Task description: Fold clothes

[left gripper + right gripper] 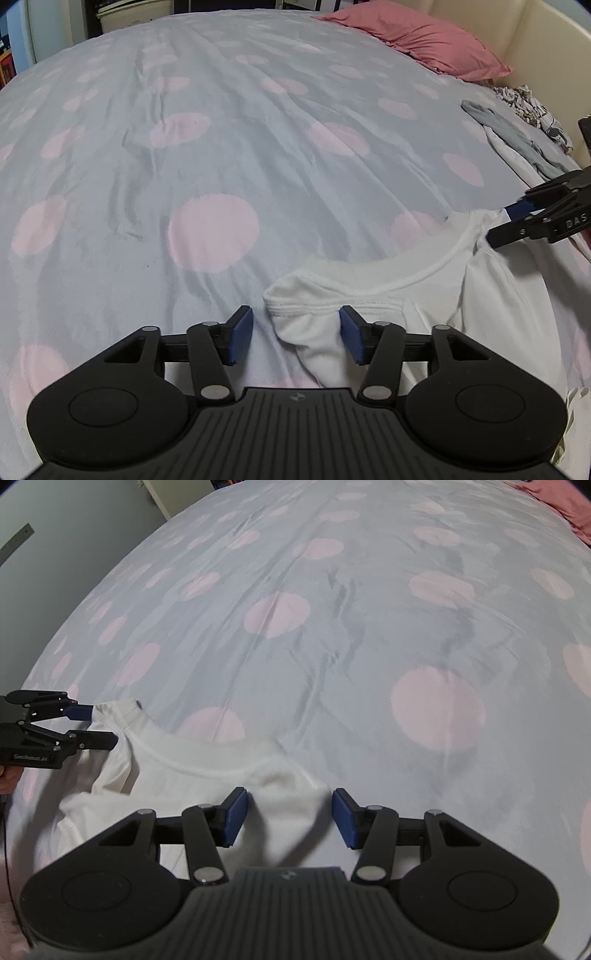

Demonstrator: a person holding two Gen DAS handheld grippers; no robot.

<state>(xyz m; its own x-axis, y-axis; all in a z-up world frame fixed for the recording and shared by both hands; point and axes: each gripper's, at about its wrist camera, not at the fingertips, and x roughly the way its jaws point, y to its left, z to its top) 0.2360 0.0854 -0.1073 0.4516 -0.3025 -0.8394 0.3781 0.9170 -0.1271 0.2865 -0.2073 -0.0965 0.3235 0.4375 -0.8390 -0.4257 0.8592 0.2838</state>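
Observation:
A white T-shirt (406,295) lies flat on the bed with its neckline facing away from me. My left gripper (295,332) is open, and a bunched shoulder corner of the shirt sits between its blue pads. In the right wrist view the shirt (203,771) spreads to the left, and my right gripper (290,812) is open astride the other shoulder corner. Each gripper shows in the other's view: the right gripper (502,221) at the shirt's far edge, the left gripper (99,725) by the collar end, both with jaws apart.
The bedspread (221,147) is grey with pink dots and wrinkled. A pink pillow (424,40) lies against the cream headboard (535,37). Grey and white garments (517,140) and a patterned cloth (528,103) are piled along the right edge. A wall (55,535) borders the bed's left side.

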